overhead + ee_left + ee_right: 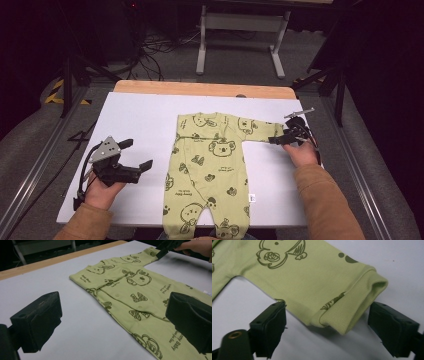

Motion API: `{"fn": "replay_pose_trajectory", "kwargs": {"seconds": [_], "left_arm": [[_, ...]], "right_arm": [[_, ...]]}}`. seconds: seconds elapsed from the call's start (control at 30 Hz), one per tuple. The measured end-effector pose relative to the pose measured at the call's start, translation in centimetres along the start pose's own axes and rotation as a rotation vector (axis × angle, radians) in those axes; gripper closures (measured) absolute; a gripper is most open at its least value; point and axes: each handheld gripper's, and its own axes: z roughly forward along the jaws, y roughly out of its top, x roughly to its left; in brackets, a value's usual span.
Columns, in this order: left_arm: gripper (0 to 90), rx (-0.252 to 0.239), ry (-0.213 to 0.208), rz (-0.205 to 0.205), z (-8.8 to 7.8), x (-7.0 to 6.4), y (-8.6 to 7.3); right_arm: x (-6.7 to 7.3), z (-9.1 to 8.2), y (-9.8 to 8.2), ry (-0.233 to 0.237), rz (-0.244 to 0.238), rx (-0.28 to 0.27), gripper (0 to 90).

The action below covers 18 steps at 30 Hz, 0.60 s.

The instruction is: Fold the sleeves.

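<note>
On the table: a white tabletop (pixel 140 125) with a wooden strip along its far edge holds a light green baby romper (pixel 212 165), seen from above.
Romper: it lies flat near the middle of the tabletop, neck toward the far edge and legs toward the near edge, where the feet reach the table's rim. Dark green koala faces and leaf shapes are printed all over it. One sleeve (pixel 262 131) stretches out to the right; on the left side the garment looks folded in.
Label: a small white tag (pixel 252 198) sticks out from the romper's right side seam, low down.
Left gripper: the left gripper (pixel 137 154) sits on the left part of the table, well apart from the romper, held by the person's left hand (pixel 102 192). Its jaws stand wide apart and hold nothing. In the left gripper view the romper lies ahead of it on the white surface.
Right gripper: the right gripper (pixel 276 140) is at the end of the outstretched sleeve, held by the right hand (pixel 304 154). In the right gripper view its jaws are apart, one on each side of the ribbed cuff (pixel 354 305), which is partly folded back; neither jaw presses the fabric.
Sleeves: the person wears tan-orange sleeves (pixel 325 205).
Beyond the table: grey floor, dark cables and a white metal frame (pixel 242 30).
</note>
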Motion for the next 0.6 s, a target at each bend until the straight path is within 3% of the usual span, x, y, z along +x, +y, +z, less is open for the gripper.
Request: {"fn": "replay_pose_trajectory", "kwargs": {"seconds": [0.13, 0.3, 0.37, 0.6], "left_arm": [[1.5, 0.003, -0.001, -0.004, 0.0, 0.0, 0.0], [1.5, 0.002, -0.004, -0.003, 0.0, -0.1, 0.0], [1.5, 0.002, -0.005, -0.002, 0.0, 0.0, 0.0], [1.6, 0.004, -0.004, 0.0, 0.1, -0.2, 0.0]], "right_arm": [[-0.1, -0.2, 0.1, 0.026, 0.025, 0.003, 31.8], [-0.3, -0.5, 0.2, 0.023, 0.044, -0.01, 43.3], [-0.3, -0.7, 0.3, 0.016, 0.059, -0.022, 51.8], [0.2, -1.2, 0.5, -0.013, 0.043, -0.032, 75.2]]}}
